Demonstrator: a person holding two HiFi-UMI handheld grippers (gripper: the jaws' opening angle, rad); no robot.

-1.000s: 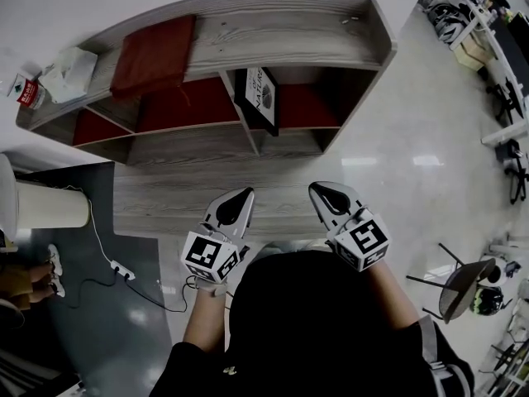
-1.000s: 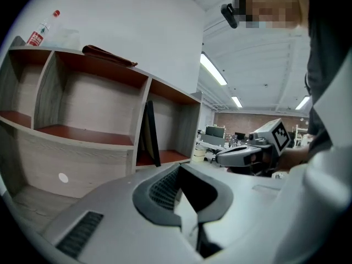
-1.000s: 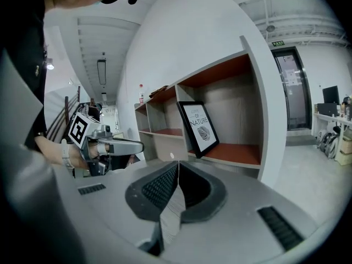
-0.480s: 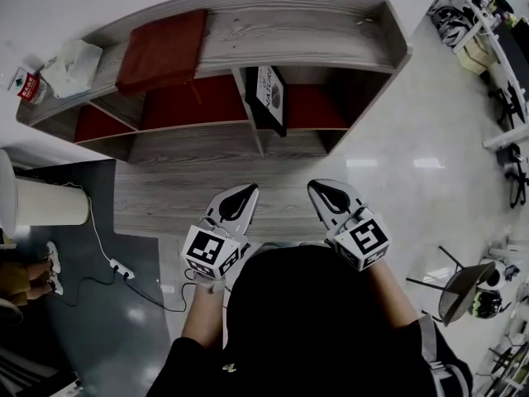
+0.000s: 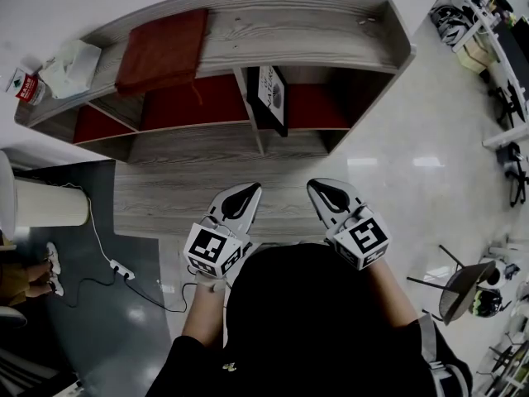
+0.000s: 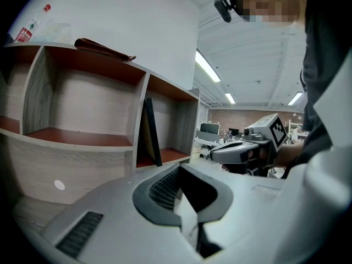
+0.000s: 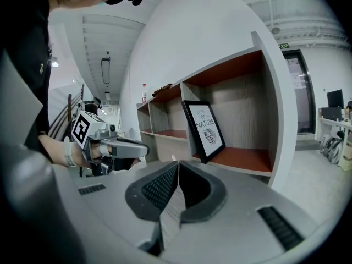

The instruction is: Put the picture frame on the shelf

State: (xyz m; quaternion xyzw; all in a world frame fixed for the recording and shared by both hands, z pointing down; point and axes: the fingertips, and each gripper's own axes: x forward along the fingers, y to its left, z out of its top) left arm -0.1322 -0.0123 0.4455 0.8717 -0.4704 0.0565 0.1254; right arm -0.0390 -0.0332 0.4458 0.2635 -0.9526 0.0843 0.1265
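Note:
A black picture frame [image 5: 269, 98] with a white print stands upright in the right red-floored compartment of the wooden shelf [image 5: 289, 35], leaning against the divider. The frame [image 7: 205, 130] shows its print in the right gripper view and only its dark edge [image 6: 150, 132] in the left gripper view. My left gripper [image 5: 248, 193] and right gripper [image 5: 322, 190] hang side by side in front of the shelf, well short of the frame. Both are shut with nothing between their jaws.
A dark red cloth [image 5: 161, 50] lies on the shelf top, with a tissue pack [image 5: 68, 67] and a small bottle [image 5: 27, 89] at its left end. A white bin [image 5: 41, 203] and a cable with power strip [image 5: 122, 270] are on the floor at left. Chairs [image 5: 463, 288] stand right.
The view has shifted slightly, so the shelf sits a little higher and further right. Both grippers stay shut and nearly still; the frame has not moved on the shelf.

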